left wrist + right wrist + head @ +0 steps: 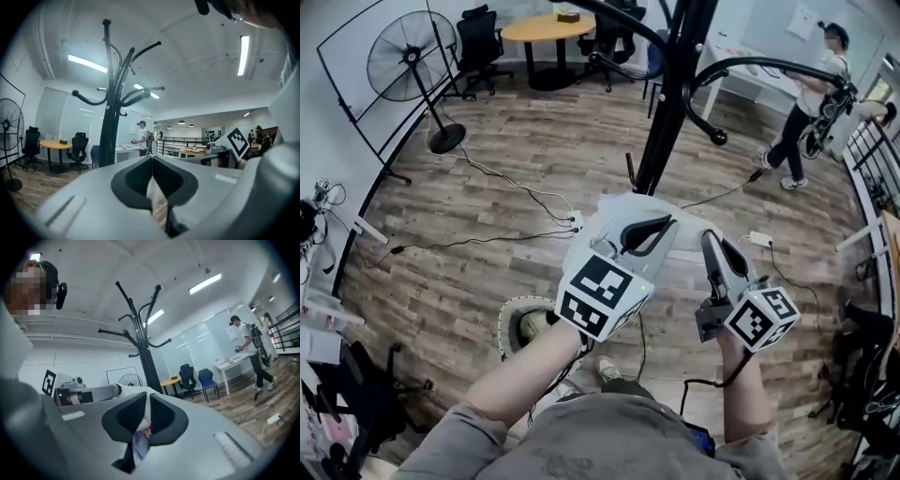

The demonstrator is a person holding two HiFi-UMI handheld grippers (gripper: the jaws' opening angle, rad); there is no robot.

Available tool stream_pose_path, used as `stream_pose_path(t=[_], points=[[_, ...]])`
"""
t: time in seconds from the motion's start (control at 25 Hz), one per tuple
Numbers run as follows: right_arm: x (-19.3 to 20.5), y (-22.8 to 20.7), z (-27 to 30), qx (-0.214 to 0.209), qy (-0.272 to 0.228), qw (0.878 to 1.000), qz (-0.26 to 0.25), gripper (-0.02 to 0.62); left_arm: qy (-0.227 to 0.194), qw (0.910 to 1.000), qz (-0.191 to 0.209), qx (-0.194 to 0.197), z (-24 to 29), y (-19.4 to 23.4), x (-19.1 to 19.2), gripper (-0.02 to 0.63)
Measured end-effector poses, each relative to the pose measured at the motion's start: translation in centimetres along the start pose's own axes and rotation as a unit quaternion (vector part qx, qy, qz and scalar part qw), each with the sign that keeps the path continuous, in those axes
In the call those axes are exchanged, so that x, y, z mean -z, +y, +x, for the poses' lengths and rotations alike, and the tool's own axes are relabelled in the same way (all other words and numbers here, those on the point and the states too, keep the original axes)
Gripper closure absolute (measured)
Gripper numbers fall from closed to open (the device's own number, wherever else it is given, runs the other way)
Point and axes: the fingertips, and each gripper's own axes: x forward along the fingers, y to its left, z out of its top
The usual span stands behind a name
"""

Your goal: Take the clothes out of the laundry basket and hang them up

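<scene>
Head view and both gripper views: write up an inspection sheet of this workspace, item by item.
Surface: wood-plank floor; no table in use.
Job's things: white garment held between both grippers; black coat stand just ahead; round basket by the person's feet, contents unclear.
Clutter: odds and ends at the left edge, too small to tell.
Grippers: left gripper and right gripper, jaws of each shut on the garment.
Cables: black cables trail across the floor; white power strip to the right.
Surroundings: standing fan, round table, office chairs, a person at far right.
</scene>
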Motion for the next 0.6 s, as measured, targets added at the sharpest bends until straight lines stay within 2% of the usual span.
stream_pose_path(t=[0.2, 0.4, 0.6], points=[[8.4, -2.0, -1.9, 0.029, 0.082, 0.996, 0.032, 0.557, 0.066, 0.9974, -0.028, 0.009, -0.4, -2.7, 7.9, 0.598], [15.7, -3.0, -2.1, 0.045, 0.144, 0.987, 0.056, 0.557, 0.13, 0.9897, -0.06, -0.01, -1.5, -3.0, 15.5, 0.598], [21.3, -4.0, -0.8, 0.047, 0.191, 0.978, 0.073, 0.555, 0.178, 0.9789, -0.089, -0.045, -2.1, -1.6, 21.2, 0.598]])
